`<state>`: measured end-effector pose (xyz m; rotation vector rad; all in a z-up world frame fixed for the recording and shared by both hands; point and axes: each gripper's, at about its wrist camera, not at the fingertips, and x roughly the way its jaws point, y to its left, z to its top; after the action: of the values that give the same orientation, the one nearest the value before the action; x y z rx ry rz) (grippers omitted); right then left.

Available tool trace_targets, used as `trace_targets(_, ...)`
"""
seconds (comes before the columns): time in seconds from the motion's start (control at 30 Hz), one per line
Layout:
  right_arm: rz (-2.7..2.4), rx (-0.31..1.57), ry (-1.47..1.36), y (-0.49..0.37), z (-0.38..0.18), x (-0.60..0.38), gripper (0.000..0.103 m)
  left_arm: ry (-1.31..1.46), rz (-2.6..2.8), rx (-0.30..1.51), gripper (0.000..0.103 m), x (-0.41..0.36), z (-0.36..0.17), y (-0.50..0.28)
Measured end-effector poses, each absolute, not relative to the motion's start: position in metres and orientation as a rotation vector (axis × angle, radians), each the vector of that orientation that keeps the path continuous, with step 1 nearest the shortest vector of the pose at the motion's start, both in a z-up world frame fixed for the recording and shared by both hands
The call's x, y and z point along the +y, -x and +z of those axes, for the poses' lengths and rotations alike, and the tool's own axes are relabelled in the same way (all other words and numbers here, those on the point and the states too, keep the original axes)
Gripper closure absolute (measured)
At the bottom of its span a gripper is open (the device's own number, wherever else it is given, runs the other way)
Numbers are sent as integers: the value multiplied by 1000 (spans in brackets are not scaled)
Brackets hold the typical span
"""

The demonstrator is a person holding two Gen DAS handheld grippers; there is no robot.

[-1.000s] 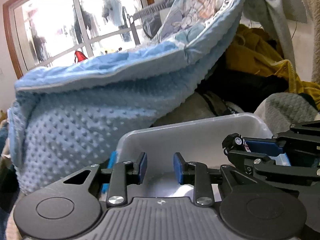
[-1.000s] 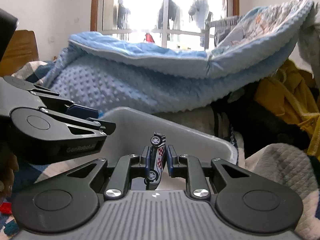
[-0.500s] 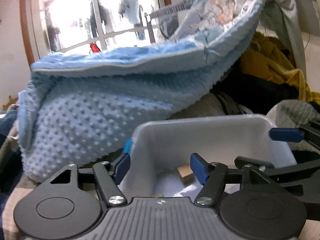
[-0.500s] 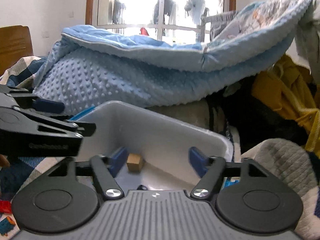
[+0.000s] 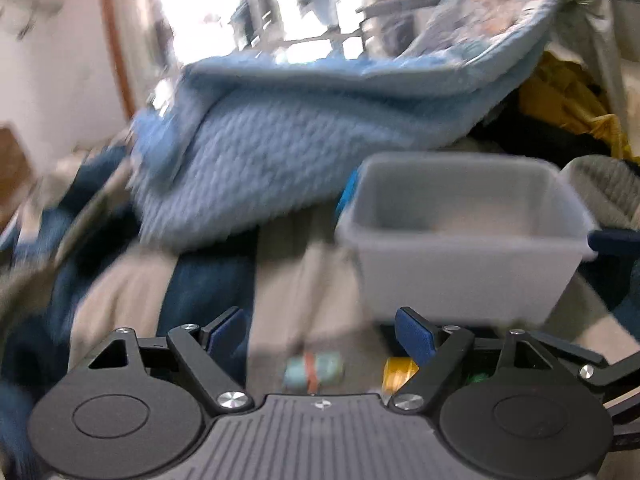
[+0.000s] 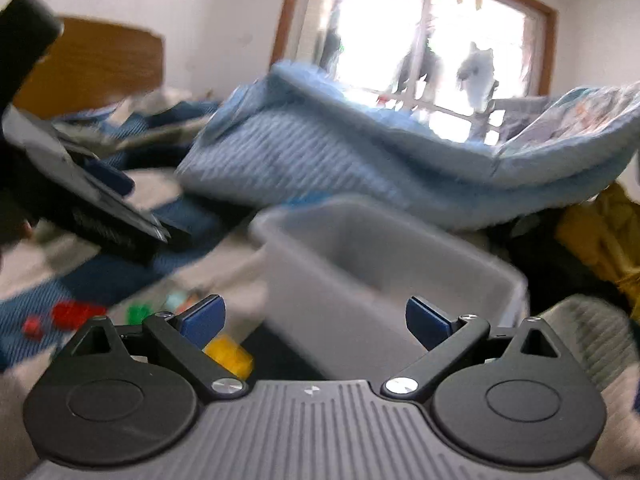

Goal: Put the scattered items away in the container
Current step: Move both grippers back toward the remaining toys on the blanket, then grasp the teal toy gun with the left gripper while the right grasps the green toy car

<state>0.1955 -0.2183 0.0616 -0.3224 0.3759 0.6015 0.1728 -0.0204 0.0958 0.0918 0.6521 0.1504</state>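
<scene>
The grey bin [image 5: 460, 248] sits on the bed, far right of the left claw [image 5: 320, 330]. Small toys [image 5: 314, 368] lie near it. Both claws are spread wide and hold nothing. The right claw [image 6: 314, 320] is just before the bin [image 6: 360, 280]. A blue blanket [image 5: 300, 140] is piled behind.

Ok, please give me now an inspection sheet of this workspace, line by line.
Surface: bed with blue and beige bedding.
Job's things: grey plastic bin; loose yellow block, red pieces, green piece, teal-and-orange toy, all blurred.
Clutter: light blue dotted blanket, yellow garment.
Grippers: left tongs open, empty; right tongs open, empty.
Cables: nothing seen.
Surroundings: window, wooden headboard.
</scene>
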Motion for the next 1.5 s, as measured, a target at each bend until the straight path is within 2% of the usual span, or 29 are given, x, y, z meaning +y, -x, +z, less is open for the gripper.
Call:
trace_targets(0.2,613,483,280,-174,22,-209,4,-2,258,770,18,13,46,-123)
trace_targets(0.43,653,579,261,-154,0,-202,4,35,249,789,18,23,10,-90)
trace_targets(1.2,561,571,215,-167,-16,-208,0,23,256,821,19,14,-26,-121)
trace_targets(1.5,560,584,201,-187,-22,-205,0,101,244,850,26,23,-42,-126)
